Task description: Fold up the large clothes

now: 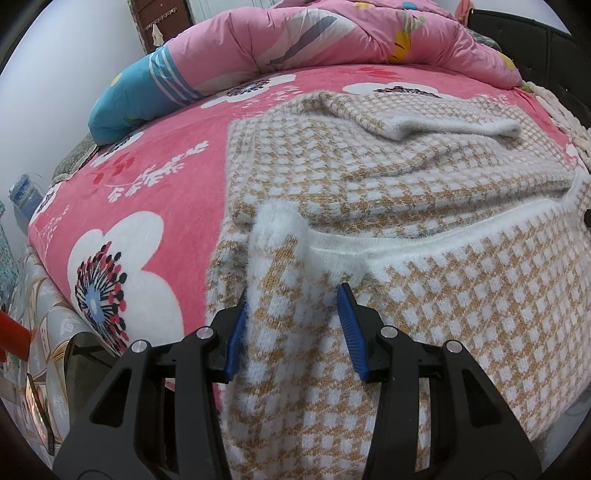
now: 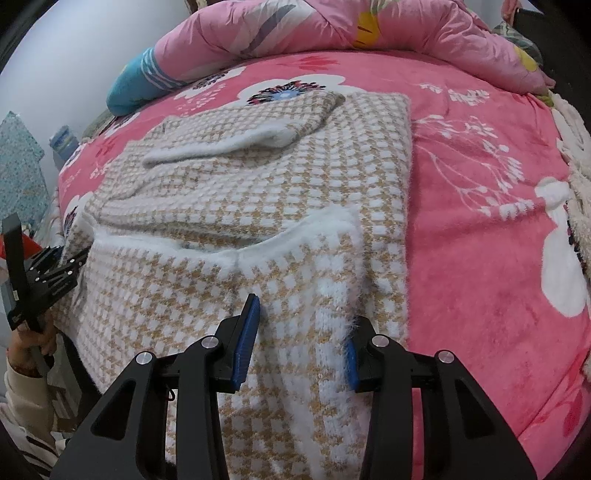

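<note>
We look down on a bed [image 1: 155, 192] covered by a plush pink blanket [image 2: 472, 236] printed with big white flowers. A puffy pink quilt [image 1: 332, 33] is heaped along the far side, with a blue striped pillow [image 1: 140, 96] at its left end. A pale wall [image 1: 55, 74] rises beyond.

The fuzzy sweater [image 1: 369, 177], knitted in tan and white checks with a soft white trim, lies partly folded on the blanket, one sleeve laid across its top, and its near end drapes over the bed's edge.

Our left gripper [image 1: 293, 328] pinches a bunched fold of the sweater at its near left corner between blue ribbed pads. Our right gripper [image 2: 301, 341] grips the near right corner the same way, white fuzz spilling over one pad.

The lower hem runs out of view. At the left rim of the right wrist view, a hand [image 2: 31, 339] in a cream sleeve holds the other tool; clutter beside the bed is too warped to name.
</note>
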The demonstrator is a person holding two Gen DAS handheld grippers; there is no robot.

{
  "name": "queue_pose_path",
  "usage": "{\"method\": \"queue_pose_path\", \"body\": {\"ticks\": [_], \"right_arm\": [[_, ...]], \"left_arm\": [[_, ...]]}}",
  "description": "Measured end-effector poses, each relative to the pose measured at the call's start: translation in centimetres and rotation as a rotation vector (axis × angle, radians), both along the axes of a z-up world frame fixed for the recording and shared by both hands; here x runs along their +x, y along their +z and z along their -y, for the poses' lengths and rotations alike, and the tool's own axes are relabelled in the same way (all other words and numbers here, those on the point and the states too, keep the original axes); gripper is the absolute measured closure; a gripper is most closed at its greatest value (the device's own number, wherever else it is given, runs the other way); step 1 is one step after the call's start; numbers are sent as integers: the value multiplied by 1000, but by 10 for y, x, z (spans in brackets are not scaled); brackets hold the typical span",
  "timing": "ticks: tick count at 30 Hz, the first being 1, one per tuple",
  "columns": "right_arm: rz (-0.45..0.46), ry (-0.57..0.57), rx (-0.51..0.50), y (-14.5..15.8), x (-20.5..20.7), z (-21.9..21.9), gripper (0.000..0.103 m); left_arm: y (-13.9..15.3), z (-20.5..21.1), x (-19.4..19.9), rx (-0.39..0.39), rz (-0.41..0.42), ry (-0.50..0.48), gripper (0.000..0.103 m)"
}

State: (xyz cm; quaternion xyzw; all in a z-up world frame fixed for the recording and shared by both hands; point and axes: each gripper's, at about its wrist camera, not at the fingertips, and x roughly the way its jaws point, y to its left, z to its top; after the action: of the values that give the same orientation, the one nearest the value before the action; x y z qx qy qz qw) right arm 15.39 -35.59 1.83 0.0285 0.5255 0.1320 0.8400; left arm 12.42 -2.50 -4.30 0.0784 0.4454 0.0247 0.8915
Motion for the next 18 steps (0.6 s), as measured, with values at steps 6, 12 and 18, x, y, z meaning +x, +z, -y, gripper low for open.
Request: {"method": "queue_pose_path", "body": {"ticks": [6, 12, 18], "right_arm": [[-2, -1, -7, 0, 1, -2, 64], [-1, 0, -9, -1, 1, -2, 64], [-2, 0, -8, -1, 1, -2, 64]], "left_arm": [[0, -1, 0, 0, 0, 0, 59], [0, -1, 0, 1, 0, -1, 59], [0, 0, 0, 1, -1, -1, 59]]}}
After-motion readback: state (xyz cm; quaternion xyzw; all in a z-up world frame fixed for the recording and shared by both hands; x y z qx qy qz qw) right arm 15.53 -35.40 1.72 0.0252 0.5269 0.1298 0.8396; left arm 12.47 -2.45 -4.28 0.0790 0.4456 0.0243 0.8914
